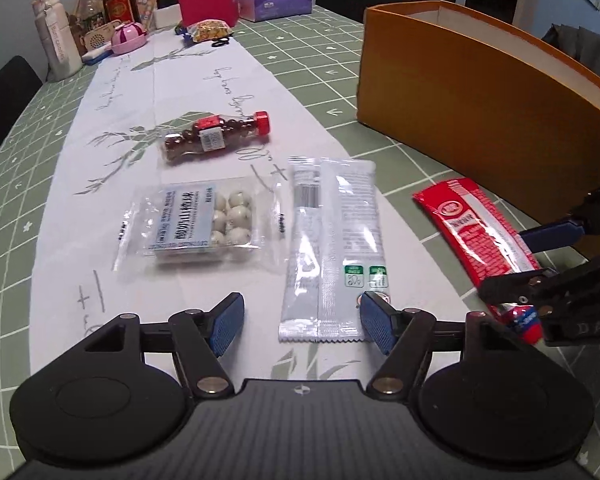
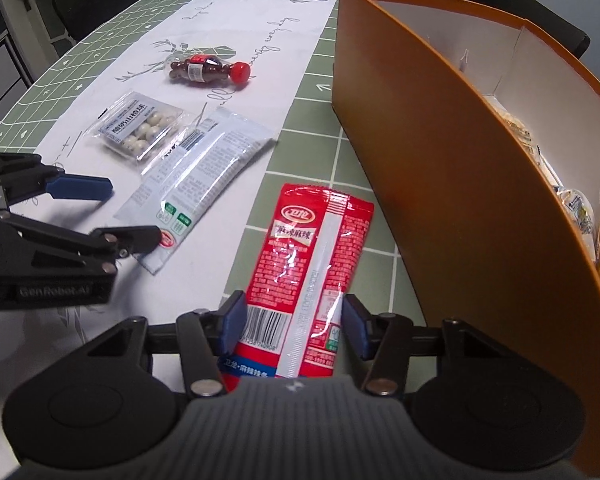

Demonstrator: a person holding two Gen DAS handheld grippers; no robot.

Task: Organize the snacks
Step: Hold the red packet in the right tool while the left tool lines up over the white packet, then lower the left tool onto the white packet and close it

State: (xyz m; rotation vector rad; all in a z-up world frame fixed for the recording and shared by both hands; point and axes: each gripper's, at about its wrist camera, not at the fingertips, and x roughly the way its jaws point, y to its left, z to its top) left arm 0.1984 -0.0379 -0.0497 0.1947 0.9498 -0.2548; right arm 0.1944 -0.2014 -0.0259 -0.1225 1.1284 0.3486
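Observation:
A red snack packet lies on the green mat beside the orange box. My right gripper is shut on its near end, with a pad against each long edge; the left wrist view shows the same grip. A silver packet lies on the white runner. My left gripper stands open around its near end, the right pad at the packet's edge and the left pad well clear. In the right wrist view the left gripper hovers over that end. Farther off lie a clear bag of white balls and a red-capped bottle of brown beads.
The orange box holds several pale snack bags against its white inner wall. At the table's far end stand a pink box, a purple tissue pack, a brown bottle and a yellow snack bag. Dark chairs ring the table.

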